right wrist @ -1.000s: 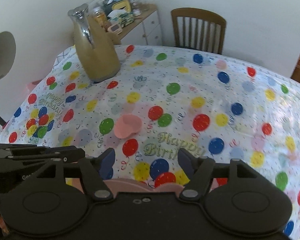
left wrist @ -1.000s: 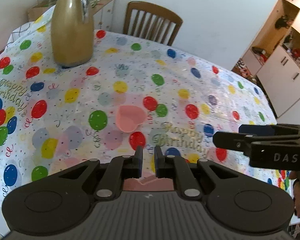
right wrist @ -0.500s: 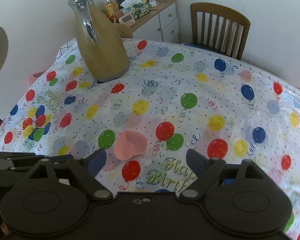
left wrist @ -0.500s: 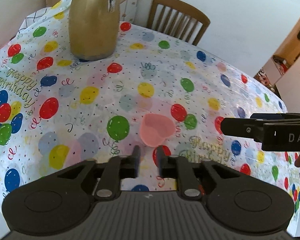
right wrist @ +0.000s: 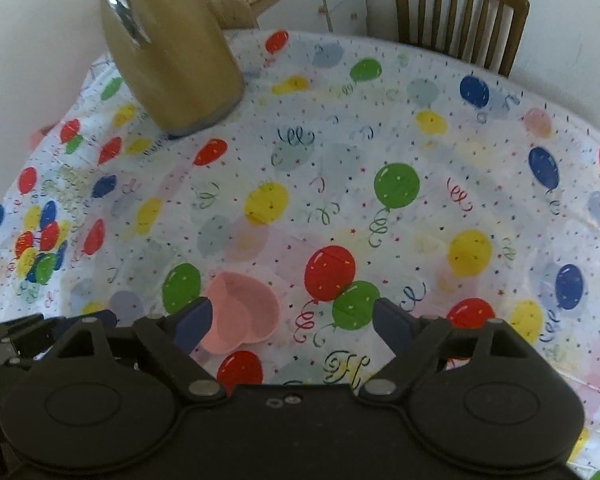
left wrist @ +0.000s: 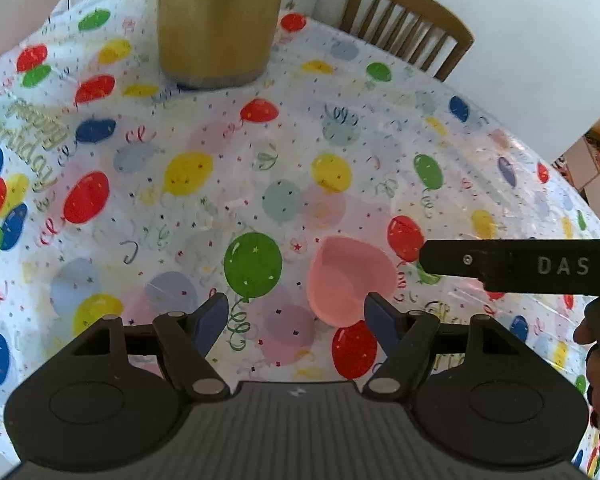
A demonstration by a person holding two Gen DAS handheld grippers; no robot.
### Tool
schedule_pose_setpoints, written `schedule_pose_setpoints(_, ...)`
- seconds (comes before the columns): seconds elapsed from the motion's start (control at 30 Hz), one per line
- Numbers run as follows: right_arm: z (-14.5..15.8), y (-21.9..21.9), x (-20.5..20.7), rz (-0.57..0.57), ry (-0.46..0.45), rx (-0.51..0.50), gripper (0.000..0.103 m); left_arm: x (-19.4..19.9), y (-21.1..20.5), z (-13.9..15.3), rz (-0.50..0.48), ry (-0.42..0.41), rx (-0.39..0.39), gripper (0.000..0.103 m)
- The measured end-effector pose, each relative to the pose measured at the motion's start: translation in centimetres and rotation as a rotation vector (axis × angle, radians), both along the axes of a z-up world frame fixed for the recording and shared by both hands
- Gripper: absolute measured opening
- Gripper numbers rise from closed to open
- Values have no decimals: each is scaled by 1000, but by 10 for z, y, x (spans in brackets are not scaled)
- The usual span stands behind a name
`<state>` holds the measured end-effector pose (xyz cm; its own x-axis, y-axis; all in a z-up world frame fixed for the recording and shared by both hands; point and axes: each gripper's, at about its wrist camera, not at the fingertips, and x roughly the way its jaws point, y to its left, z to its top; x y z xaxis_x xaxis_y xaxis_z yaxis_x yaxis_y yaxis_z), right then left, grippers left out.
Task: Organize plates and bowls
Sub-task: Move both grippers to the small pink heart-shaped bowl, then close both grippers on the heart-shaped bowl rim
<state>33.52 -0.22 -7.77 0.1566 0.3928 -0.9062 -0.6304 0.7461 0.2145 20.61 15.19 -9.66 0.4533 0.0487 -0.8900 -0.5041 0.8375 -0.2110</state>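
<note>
While angled down over the tablecloth point(left wrist: 204, 208): left gripper point(left wrist: 296, 318) jaws opening, nothing clamped, only cloth between them. Pink heart bowl point(left wrist: 346, 276) flat on cloth, just beyond the right-hand fingertip point(left wrist: 376, 312). Right gripper point(right wrist: 288, 318) spread wide, gripping nothing; bowl point(right wrist: 244, 314) beside its left-hand fingertip point(right wrist: 194, 320). Gold jug point(right wrist: 168, 52) upright, well apart at far edge. Chair point(left wrist: 412, 28) behind table.

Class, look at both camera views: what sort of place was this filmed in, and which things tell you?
Probably a home dining room or kitchen: a table under a balloon-print birthday tablecloth, a wooden chair pushed up to it, and a cluttered white sideboard behind.
</note>
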Motion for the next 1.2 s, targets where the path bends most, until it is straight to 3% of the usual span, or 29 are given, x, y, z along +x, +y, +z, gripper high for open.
schedule_pose_setpoints(0.13, -18, 8, 5, 3, 17, -25, 82, 8, 2, -13, 14, 23, 6, 74)
schedule_pose_setpoints(0.3, -34, 12, 11, 0, 55, -16, 68, 13, 4, -25, 20, 34, 3, 74)
schedule_pose_setpoints(0.37, -38, 14, 12, -1, 65, -16, 58, 15, 4, -28, 16, 39, 6, 74)
schedule_pose_setpoints(0.57, -45, 20, 8, 26, 87, -7, 44, 20, 3, -31, 15, 34, 23, 72)
schedule_pose_setpoints(0.7, -46, 22, 6, 32, 92, -5, 37, 23, 4, -32, 7, 18, 8, 59)
schedule_pose_setpoints(0.87, -49, 24, 7, 28, 107, 2, 18, 24, 5, -37, 16, 15, -17, 32)
schedule_pose_setpoints(1.03, -50, 25, 2, 42, 103, 4, 5, 24, 5, -40, 10, 5, -37, 16)
schedule_pose_setpoints(1.2, -48, 23, -2, 38, 91, 7, 1, 24, 0, -40, -8, -2, -43, 11)
